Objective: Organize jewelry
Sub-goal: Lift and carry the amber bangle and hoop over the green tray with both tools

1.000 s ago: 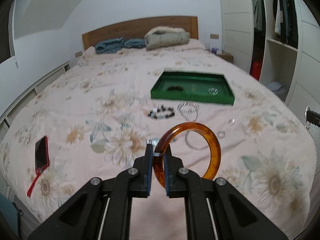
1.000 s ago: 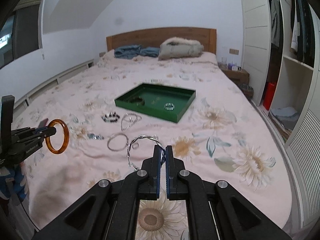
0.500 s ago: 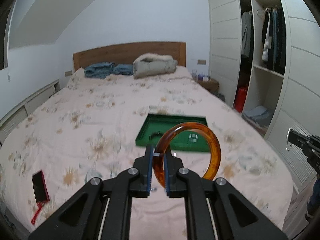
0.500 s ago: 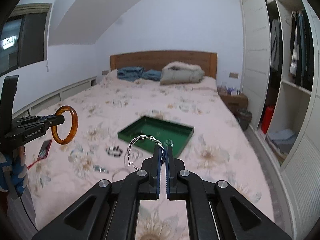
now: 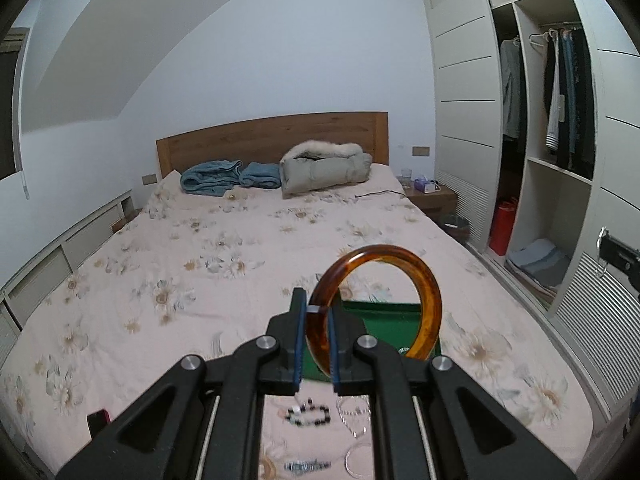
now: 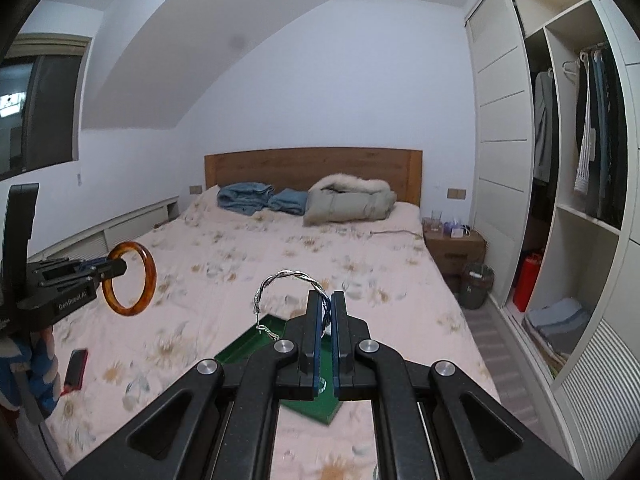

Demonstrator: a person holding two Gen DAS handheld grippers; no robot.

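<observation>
You are mid-carry: your left gripper (image 5: 318, 334) has its fingers clamped on the amber bangle (image 5: 428, 296), and your right gripper (image 6: 327, 320) pinches the twisted silver bracelet (image 6: 288, 276), both raised above the green tray (image 5: 384, 320) on the bed (image 5: 200, 264). Neither piece is in the tray yet. A beaded bracelet (image 5: 308, 416) and other pieces lie loose on the bed. The left gripper's side reads "GenRobot AI".
</observation>
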